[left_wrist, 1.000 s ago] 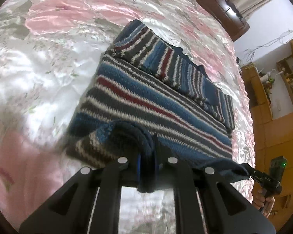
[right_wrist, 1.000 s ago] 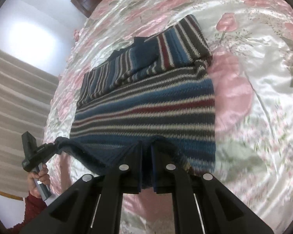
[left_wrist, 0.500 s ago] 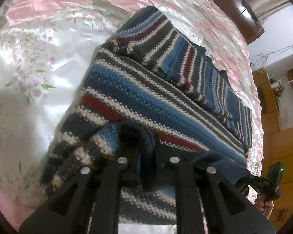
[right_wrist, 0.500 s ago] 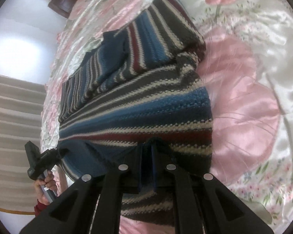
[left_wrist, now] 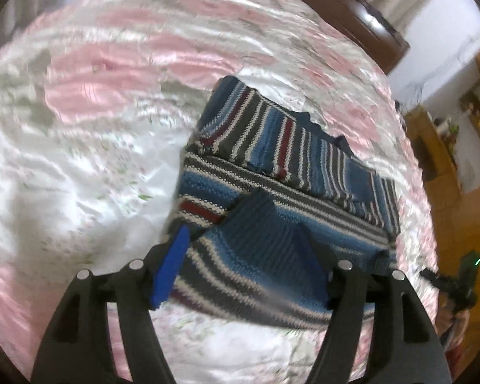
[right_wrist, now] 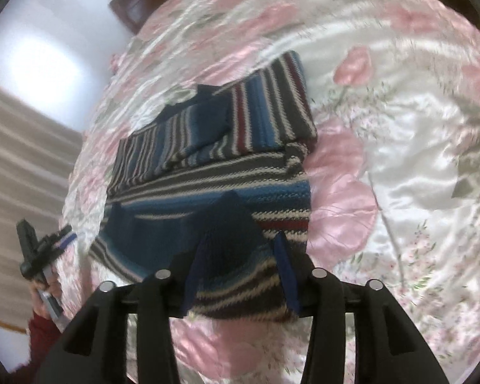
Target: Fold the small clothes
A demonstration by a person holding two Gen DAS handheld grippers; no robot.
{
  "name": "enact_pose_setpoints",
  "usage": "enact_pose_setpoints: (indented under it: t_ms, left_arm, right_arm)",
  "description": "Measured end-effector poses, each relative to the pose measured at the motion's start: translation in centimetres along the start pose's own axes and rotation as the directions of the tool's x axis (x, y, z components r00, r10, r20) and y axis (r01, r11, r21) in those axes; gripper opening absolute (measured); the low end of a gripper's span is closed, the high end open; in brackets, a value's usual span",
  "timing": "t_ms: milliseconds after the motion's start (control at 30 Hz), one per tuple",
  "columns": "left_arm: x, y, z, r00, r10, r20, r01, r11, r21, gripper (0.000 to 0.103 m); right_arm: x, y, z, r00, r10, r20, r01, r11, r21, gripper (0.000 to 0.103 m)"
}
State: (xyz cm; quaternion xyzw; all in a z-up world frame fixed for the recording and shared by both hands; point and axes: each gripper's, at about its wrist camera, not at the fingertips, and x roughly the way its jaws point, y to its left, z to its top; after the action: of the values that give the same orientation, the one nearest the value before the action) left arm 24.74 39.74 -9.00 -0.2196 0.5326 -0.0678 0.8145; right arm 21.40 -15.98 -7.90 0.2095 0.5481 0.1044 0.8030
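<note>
Your left gripper (left_wrist: 244, 265) and right gripper (right_wrist: 238, 275) both gape, gripping nothing. The sweater (left_wrist: 272, 192) lies folded on the bedspread (left_wrist: 96, 128), just ahead of both.

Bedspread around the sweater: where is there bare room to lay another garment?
The bedspread is bare left of the sweater up to the headboard, and on its right. It is crowded at the near edge, where the open left claw and right claw straddle the folded hem.
</note>
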Motion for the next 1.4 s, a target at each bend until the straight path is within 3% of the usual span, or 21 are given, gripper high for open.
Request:
enact_pose_setpoints:
  t_ms: [167, 300, 433, 567, 733, 767, 833, 867, 900, 967, 1033, 1233, 1400]
  left_arm:
    - [0.4, -1.6, 0.0, 0.998, 0.053, -0.016, -0.05, 0.988, 0.149, 0.072]
    - [3.7, -2.7, 0.7, 0.996, 0.049, -0.071, -0.033, 0.978, 0.204, 0.073]
    - [7.5, -2.9, 1.4, 0.99, 0.064, -0.122, -0.033, 0.97, 0.241, 0.073]
    - [10.3, -3.0, 1.9, 0.984, 0.032, -0.173, 0.013, 0.967, 0.255, 0.073]
    - [13.1, -3.0, 2.1, 0.974, 0.08, -0.211, -0.012, 0.952, 0.306, 0.073]
    - [13.4, -3.1, 2.1, 0.973, 0.086, -0.212, -0.015, 0.948, 0.317, 0.073]
    - [13.8, -3.4, 2.0, 0.972, 0.089, -0.218, -0.012, 0.942, 0.334, 0.069]
    - [13.9, -3.6, 1.8, 0.971, 0.092, -0.219, -0.011, 0.938, 0.347, 0.066]
    - [14.0, -3.8, 1.6, 0.971, 0.094, -0.221, -0.01, 0.935, 0.355, 0.053]
    - [14.0, -4.1, 1.3, 0.967, 0.099, -0.233, -0.007, 0.929, 0.369, 0.037]
    - [13.6, -4.2, 1.1, 0.968, 0.099, -0.231, -0.005, 0.926, 0.377, 0.013]
    - [10.1, -4.3, 0.6, 0.983, 0.012, -0.186, 0.054, 0.937, 0.344, 0.009]
    - [8.4, -4.0, -0.9, 0.987, -0.001, -0.164, 0.059, 0.935, 0.35, 0.009]
  right_arm:
    - [0.2, 2.6, -0.3, 0.998, -0.065, -0.01, 0.063, 0.987, -0.145, 0.068]
    - [2.4, 3.4, 0.4, 0.997, -0.068, -0.037, 0.06, 0.979, -0.193, 0.076]
    - [5.9, 3.2, 1.7, 0.993, -0.069, -0.091, 0.05, 0.979, -0.198, 0.078]
    - [9.3, 3.0, 2.4, 0.985, -0.078, -0.156, 0.042, 0.974, -0.222, 0.081]
    - [12.1, 2.7, 2.0, 0.972, -0.102, -0.212, 0.046, 0.966, -0.256, 0.081]
    - [12.3, 2.8, 1.9, 0.972, -0.099, -0.213, 0.04, 0.964, -0.263, 0.078]
    - [12.4, 3.1, 1.6, 0.974, -0.09, -0.207, 0.029, 0.959, -0.281, 0.059]
    - [12.4, 3.2, 1.4, 0.974, -0.088, -0.207, 0.026, 0.958, -0.284, 0.04]
    - [12.4, 3.4, 1.3, 0.974, -0.09, -0.206, 0.027, 0.956, -0.292, 0.026]
    - [12.1, 3.6, 1.2, 0.976, -0.087, -0.198, 0.024, 0.955, -0.297, 0.011]
    - [10.9, 3.5, 1.0, 0.982, -0.051, -0.179, -0.001, 0.959, -0.282, 0.011]
    - [7.0, 3.5, 0.6, 0.993, 0.032, -0.112, -0.058, 0.969, -0.241, 0.01]
    - [6.4, 3.6, -0.3, 0.994, 0.022, -0.108, -0.048, 0.968, -0.246, 0.01]
